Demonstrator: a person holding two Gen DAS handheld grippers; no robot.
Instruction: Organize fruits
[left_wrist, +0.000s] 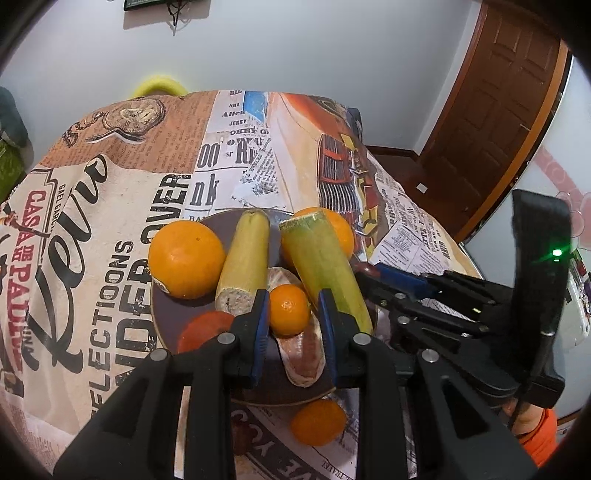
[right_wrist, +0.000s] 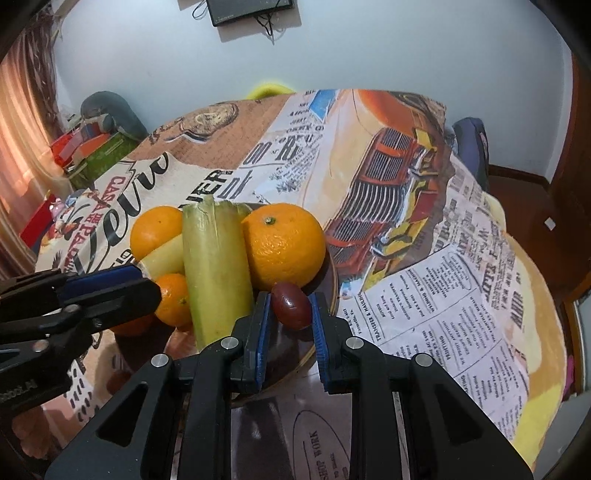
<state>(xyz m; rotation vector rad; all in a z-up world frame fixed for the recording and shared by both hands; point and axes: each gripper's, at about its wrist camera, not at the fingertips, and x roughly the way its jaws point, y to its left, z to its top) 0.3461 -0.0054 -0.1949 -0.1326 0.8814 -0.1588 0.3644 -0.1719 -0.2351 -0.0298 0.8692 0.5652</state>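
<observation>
Over the dark round plate (left_wrist: 162, 325), which sat on a table under a printed newspaper-pattern cloth (left_wrist: 110, 206), both hand-held grippers worked among the piled fruit. The left gripper (left_wrist: 291, 314) bracketed a small orange mandarin (left_wrist: 289, 309); its blue pads (left_wrist: 261, 325) stood at either flank of the fruit at narrow spacing, but the left wrist view did not settle whether they pressed on it or merely framed it. The right gripper (right_wrist: 290, 314) bracketed a small dark red oval fruit (right_wrist: 291, 305) at the near rim of the plate, its fingers close to both sides; whether they gripped the fruit could likewise not be told.

Handling judgement: the mandarin was probably light, with a soft, loose skin that yields under pressure, so a moderate hold across its widest girth would suit. The red fruit looked smooth and glossy, hence likely slippery; a centred hold at mid-length would limit squirting out.

Two yellow-green cut stalks (left_wrist: 243, 266), (left_wrist: 325, 273) and two large oranges (left_wrist: 186, 258), (right_wrist: 282, 247) lay touching in the pile. Another small orange fruit (left_wrist: 317, 422) lay off the plate on the cloth.

Both grippers pointed forward and down toward the plate, the right one entering beside the left from the plate's right side.
</observation>
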